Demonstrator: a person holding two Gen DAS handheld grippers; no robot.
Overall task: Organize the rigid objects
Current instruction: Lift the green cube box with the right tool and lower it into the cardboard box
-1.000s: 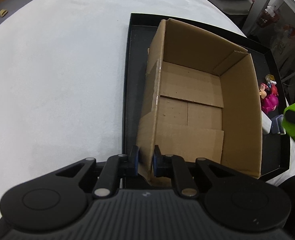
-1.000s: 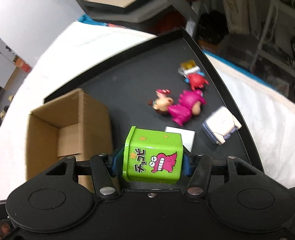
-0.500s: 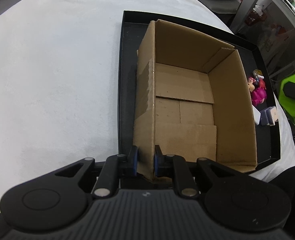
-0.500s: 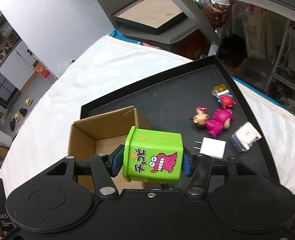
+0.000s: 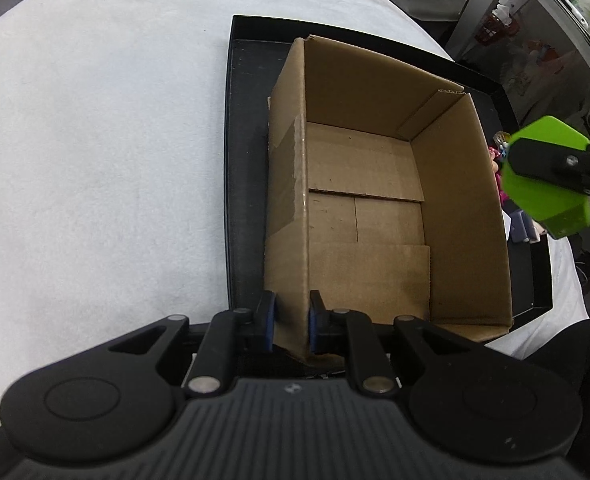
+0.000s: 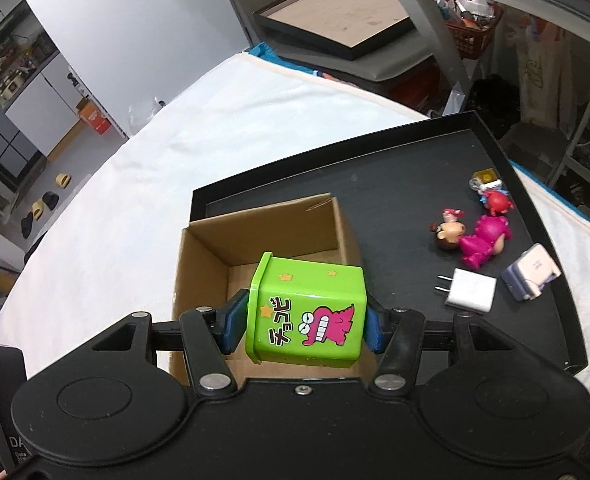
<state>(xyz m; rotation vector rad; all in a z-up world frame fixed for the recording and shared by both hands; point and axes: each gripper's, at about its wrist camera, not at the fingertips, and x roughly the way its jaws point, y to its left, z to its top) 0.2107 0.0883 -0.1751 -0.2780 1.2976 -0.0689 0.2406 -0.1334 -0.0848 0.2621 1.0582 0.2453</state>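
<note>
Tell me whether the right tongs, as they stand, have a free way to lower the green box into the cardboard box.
Probably yes. The right tongs grip the green box above the cardboard box, whose top is open and floor bare; the left tongs pinch only its near wall.

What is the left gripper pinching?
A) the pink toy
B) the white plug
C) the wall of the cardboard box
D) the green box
C: the left gripper has its two blue pads closed on the near wall of the cardboard box; the green box is in the right gripper.
</note>
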